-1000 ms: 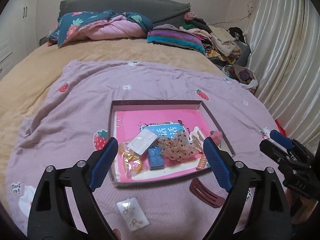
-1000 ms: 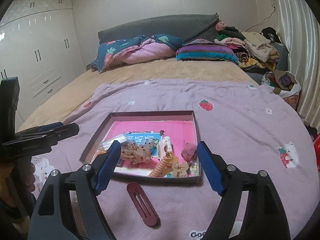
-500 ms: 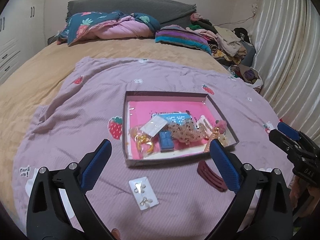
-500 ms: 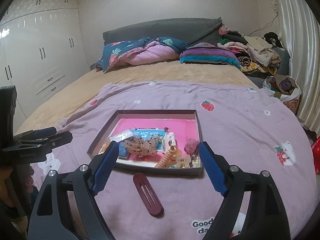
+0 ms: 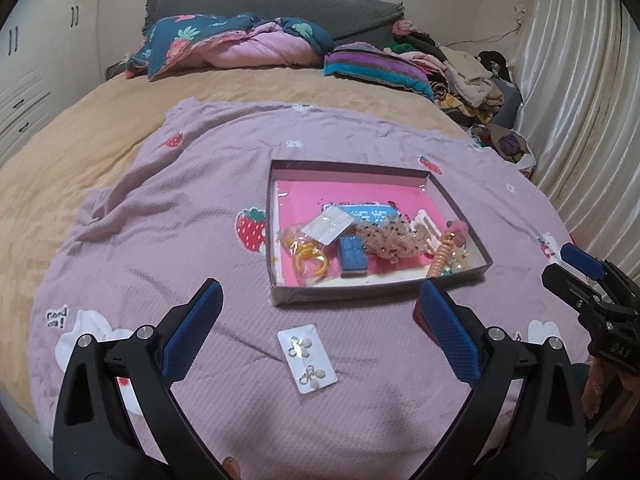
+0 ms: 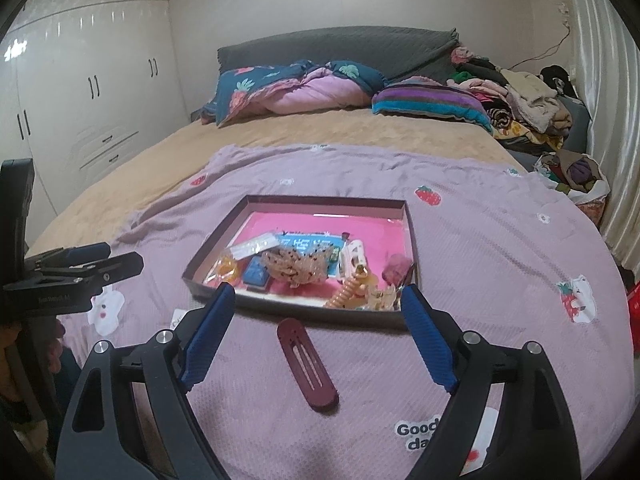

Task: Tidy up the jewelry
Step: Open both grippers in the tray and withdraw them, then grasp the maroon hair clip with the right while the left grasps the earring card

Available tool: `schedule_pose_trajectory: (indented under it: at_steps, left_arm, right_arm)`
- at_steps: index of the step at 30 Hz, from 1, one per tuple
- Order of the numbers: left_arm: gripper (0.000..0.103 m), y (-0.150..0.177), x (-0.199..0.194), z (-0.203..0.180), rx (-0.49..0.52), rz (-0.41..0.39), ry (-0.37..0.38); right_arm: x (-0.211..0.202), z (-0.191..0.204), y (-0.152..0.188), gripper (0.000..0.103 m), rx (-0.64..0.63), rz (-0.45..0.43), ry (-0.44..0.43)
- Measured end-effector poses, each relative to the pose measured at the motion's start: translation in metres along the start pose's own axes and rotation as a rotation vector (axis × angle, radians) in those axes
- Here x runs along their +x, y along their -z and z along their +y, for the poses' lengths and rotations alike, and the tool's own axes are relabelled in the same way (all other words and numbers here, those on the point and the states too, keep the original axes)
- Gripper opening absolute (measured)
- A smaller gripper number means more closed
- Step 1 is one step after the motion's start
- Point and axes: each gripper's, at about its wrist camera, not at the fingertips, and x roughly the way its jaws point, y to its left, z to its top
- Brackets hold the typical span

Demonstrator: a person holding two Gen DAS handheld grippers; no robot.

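Jaws: both wide, empty | left gripper (image 5: pixel 320 312) wider than before | box (image 5: pixel 280 294) farther off

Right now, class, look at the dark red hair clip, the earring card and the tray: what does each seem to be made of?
Dark red hair clip: likely matte plastic or coated metal; flat, slotted, no shine.
Earring card: probably thin white card or plastic; flat, with small metal-looking loops and pale beads.
Tray: seemingly cardboard; thin folded walls, glossy pink lining that reflects light.
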Motion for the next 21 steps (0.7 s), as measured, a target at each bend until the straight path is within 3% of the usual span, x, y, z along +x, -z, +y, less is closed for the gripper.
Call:
schedule_pose_trajectory:
  at_steps: [10,21]
  left_arm:
    - [0.092,0.022,0.022,0.016,-0.032,0.079,-0.027]
    - [0.092,0.055,0.060,0.026,-0.057,0.200,-0.019]
  right_arm:
    - [0.029,0.006,0.024,0.084,-0.030,0.103,-0.027]
    - [0.094,0.010,0.063,0.084,-0.088,0.277,-0.010]
